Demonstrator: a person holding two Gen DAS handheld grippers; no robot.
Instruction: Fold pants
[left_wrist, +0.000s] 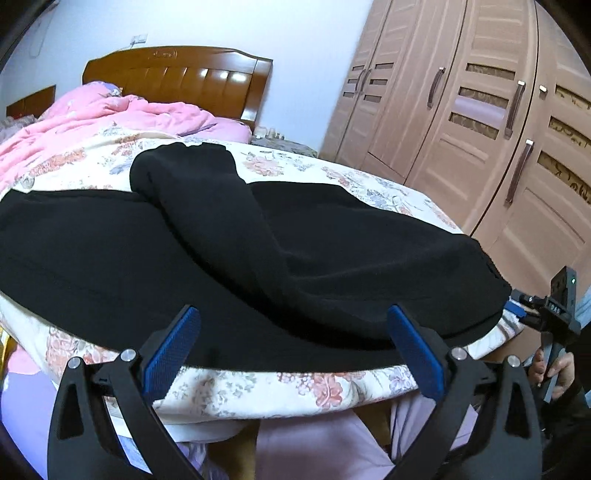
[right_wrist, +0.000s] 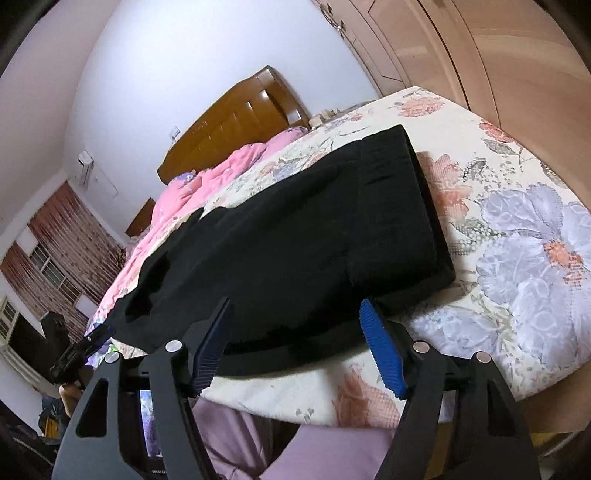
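Black pants (left_wrist: 258, 251) lie spread across the foot of a bed, on a floral sheet (left_wrist: 295, 387). One leg (left_wrist: 199, 192) is turned back over the rest and points toward the headboard. My left gripper (left_wrist: 293, 314) hovers open at the pants' near edge, with nothing between its blue pads (left_wrist: 171, 354). In the right wrist view the pants (right_wrist: 295, 236) end in a straight waistband edge (right_wrist: 424, 206) on the right. My right gripper (right_wrist: 295, 306) is open just above the near hem, its pads clear of the cloth. The right gripper (left_wrist: 517, 308) also shows at the pants' right end.
A pink quilt (left_wrist: 92, 118) is heaped toward the wooden headboard (left_wrist: 177, 74). A tall wardrobe (left_wrist: 480, 110) stands close on the right side of the bed. A hand (left_wrist: 554, 369) grips the right tool. The bed's front edge (right_wrist: 295, 402) hangs over purple-clad legs (left_wrist: 314, 450).
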